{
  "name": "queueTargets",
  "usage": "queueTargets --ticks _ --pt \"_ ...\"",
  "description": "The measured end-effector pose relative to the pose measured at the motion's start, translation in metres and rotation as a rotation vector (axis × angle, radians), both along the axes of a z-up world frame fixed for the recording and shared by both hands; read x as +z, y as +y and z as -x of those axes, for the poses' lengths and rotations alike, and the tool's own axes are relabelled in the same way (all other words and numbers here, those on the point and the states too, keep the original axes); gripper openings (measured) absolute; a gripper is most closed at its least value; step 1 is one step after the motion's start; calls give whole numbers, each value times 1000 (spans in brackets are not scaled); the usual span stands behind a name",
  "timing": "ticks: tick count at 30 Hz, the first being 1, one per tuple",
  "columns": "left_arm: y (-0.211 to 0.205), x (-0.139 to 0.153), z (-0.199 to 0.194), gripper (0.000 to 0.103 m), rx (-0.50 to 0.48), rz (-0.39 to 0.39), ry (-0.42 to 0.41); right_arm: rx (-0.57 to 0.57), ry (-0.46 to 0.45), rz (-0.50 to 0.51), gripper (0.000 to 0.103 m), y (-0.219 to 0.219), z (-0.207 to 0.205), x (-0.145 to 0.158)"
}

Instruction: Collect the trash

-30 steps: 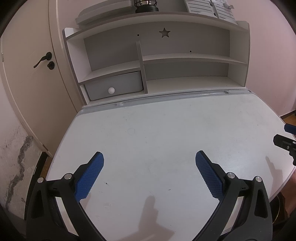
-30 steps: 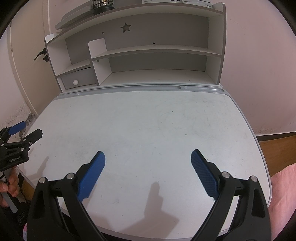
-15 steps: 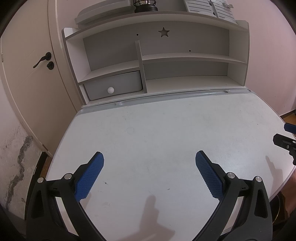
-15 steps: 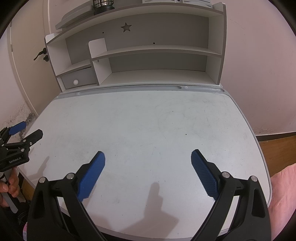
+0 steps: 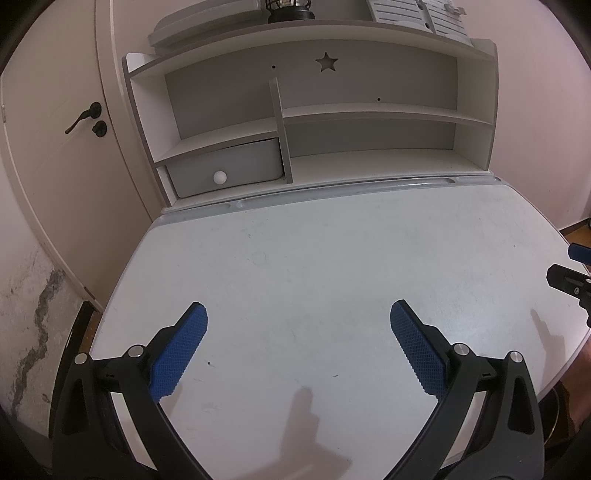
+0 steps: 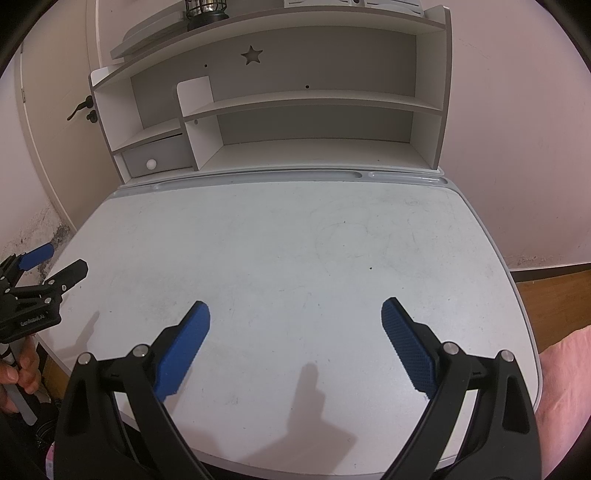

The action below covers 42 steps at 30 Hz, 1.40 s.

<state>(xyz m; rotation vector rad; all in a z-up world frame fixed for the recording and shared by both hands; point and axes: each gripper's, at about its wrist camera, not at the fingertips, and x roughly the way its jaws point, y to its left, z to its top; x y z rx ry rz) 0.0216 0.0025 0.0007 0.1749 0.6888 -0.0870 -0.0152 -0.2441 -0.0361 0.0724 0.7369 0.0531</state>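
A pale desktop [image 6: 295,240] fills both wrist views, backed by a white-and-grey hutch [image 5: 306,122] with a star cut-out, a closed drawer [image 5: 225,168] and a lantern [image 6: 205,13] on top; a cream door [image 5: 55,147] stands to the left, pink wall to the right.

No trash shows anywhere you can see: the desktop carries only scuffs and a few dark specks, the hutch shelves are bare, and no bin or bag is clearly in frame. Judging from that, either the collecting here is finished or the trash lies outside these views; the pictures cannot settle which.

You hold your left gripper [image 5: 298,321] low over the near left part of the desk, its blue pads [image 5: 181,350] spread wide with nothing between them, aimed toward the hutch. Your right gripper [image 6: 295,317] hangs over the near right part, jaws likewise wide apart and empty. Each tool appears at the edge of the other's view, well apart, and a hand [image 6: 14,373] grips the left tool's handle below the desk edge. Both cast soft shadows on the surface.
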Motion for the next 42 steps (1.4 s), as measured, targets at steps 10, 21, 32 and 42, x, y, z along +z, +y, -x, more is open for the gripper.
queueTargets --ticks 10,21,32,42 --pt "-1 0 0 96 -2 0 1 1 -2 2 91 0 0 0" --pt "-1 -1 1 96 2 3 4 1 -3 -1 91 0 -1 1" --pt "-2 0 1 96 -8 -1 2 0 -3 -1 91 0 -1 1" --pt "-3 2 3 96 -16 -1 -11 1 -4 -1 91 -1 -1 1"
